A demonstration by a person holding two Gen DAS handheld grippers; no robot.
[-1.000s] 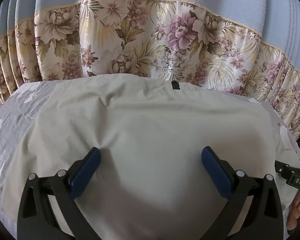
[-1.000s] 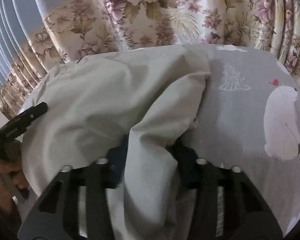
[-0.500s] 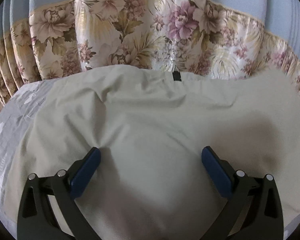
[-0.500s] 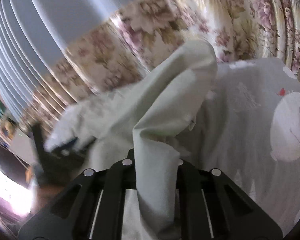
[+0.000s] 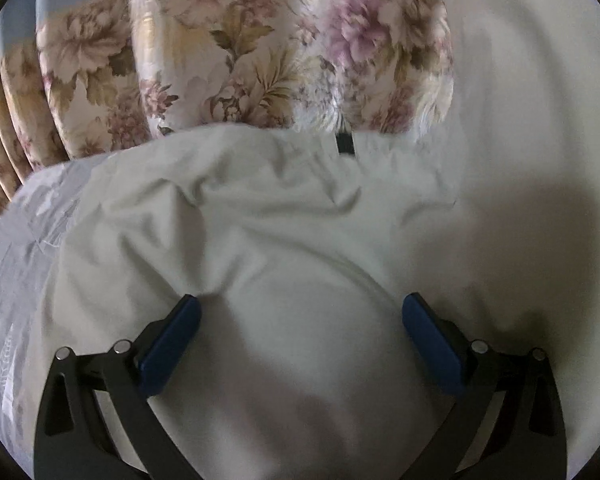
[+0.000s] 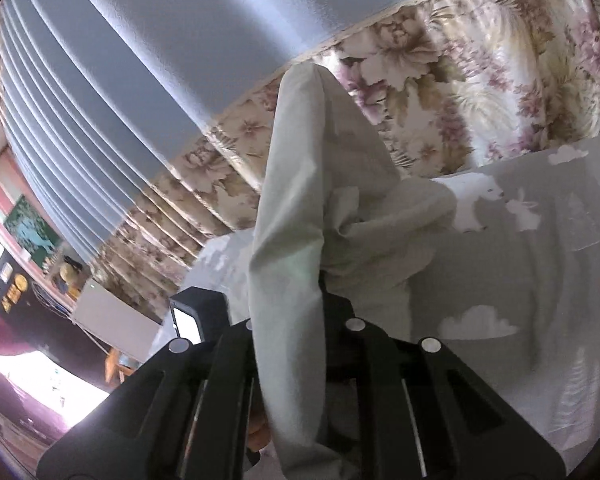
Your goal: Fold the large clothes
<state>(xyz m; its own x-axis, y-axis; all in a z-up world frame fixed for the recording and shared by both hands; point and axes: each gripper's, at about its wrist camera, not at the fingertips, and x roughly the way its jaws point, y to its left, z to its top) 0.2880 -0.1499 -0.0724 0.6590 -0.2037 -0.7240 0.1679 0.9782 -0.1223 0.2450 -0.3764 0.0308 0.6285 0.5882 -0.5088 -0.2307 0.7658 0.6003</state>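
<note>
Floral-bordered blue curtains (image 5: 235, 52) hang behind a bed spread with a grey sheet printed with white bears, trees and clouds (image 6: 540, 272), and the work happens on that bed.

Right claw (image 6: 295, 320) is clenched on a bunched edge of the large pale grey-green cotton garment (image 5: 283, 240); in the right wrist view the cloth rises from between the fingers toward 12 o'clock, lifted clear of the sheet, with more of it slumped toward 3 o'clock. Left claw (image 5: 300, 312) is released, its blue pads (image 5: 171, 332) spread wide and resting on or just over the garment's flat middle; whether they press down I cannot tell. Outward from there, the garment lies wrinkled across the bed, a small black tab (image 5: 344, 144) at its far edge at 12 o'clock. At 2 o'clock in the left view a blurred pale sheet of the same cloth fills the frame.

By my reading a first fold is underway: one side raised, not yet laid down. Smoothing and every later fold remain.
</note>
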